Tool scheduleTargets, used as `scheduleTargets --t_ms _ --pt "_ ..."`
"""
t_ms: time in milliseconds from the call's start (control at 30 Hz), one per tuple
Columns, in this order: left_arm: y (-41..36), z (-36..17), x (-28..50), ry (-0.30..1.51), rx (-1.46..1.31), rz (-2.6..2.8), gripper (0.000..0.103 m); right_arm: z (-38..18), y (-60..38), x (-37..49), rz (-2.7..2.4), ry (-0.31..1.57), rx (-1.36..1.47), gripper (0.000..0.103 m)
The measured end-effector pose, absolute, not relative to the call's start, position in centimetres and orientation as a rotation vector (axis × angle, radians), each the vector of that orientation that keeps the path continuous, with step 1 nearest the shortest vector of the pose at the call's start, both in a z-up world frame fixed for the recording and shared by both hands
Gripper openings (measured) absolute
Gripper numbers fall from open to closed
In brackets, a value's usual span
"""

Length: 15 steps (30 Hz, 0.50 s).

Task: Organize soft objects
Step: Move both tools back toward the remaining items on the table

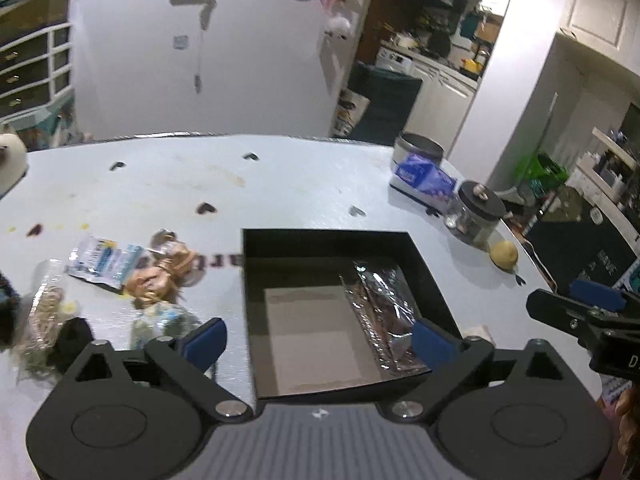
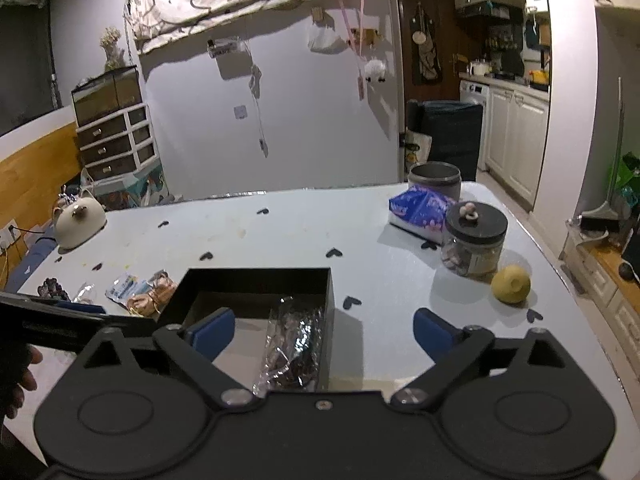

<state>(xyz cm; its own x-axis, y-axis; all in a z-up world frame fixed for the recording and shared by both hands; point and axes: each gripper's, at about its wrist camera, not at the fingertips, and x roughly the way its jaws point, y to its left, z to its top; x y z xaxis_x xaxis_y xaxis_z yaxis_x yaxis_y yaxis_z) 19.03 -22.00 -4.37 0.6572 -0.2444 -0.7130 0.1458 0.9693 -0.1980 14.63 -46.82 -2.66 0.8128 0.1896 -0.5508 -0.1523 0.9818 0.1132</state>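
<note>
A black open box (image 1: 424, 264) (image 2: 256, 280) sits on the pale table, with one clear plastic packet of dark contents (image 1: 384, 312) (image 2: 292, 348) lying along its right side. My left gripper (image 1: 320, 340) hangs open above the box's near half, nothing between its blue pads. My right gripper (image 2: 324, 334) is open too, over the box's right wall, also empty; it shows as a black arm at the right edge of the left wrist view. Left of the box lie several soft packets: a blue-white sachet (image 1: 102, 260) (image 2: 122, 286), a tan bundle (image 1: 160, 276) (image 2: 154, 296) and clear bags (image 1: 44, 308).
At the table's right stand a glass jar with a black lid (image 1: 476, 212) (image 2: 474, 240), a yellow fruit (image 1: 504, 256) (image 2: 511, 284), a blue tissue pack (image 1: 424, 178) (image 2: 420, 210) and a grey tin (image 2: 434, 178). A cream cat-shaped pot (image 2: 78, 220) sits far left.
</note>
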Motion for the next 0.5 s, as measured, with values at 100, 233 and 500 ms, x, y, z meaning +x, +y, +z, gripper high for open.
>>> scheduleTargets --t_ms 100,233,500 --pt "-21.1 -3.9 18.1 0.794 -0.133 -0.197 0.103 -2.5 -46.5 14.3 0.178 0.575 0.057 0.102" --pt "-19.9 -3.4 17.1 0.758 -0.142 -0.171 0.103 -2.5 -46.0 13.9 0.18 0.553 0.049 0.103" --pt "-17.8 -3.0 15.6 0.679 -0.157 -0.144 0.103 -2.4 -44.9 13.6 0.173 0.518 0.049 0.103"
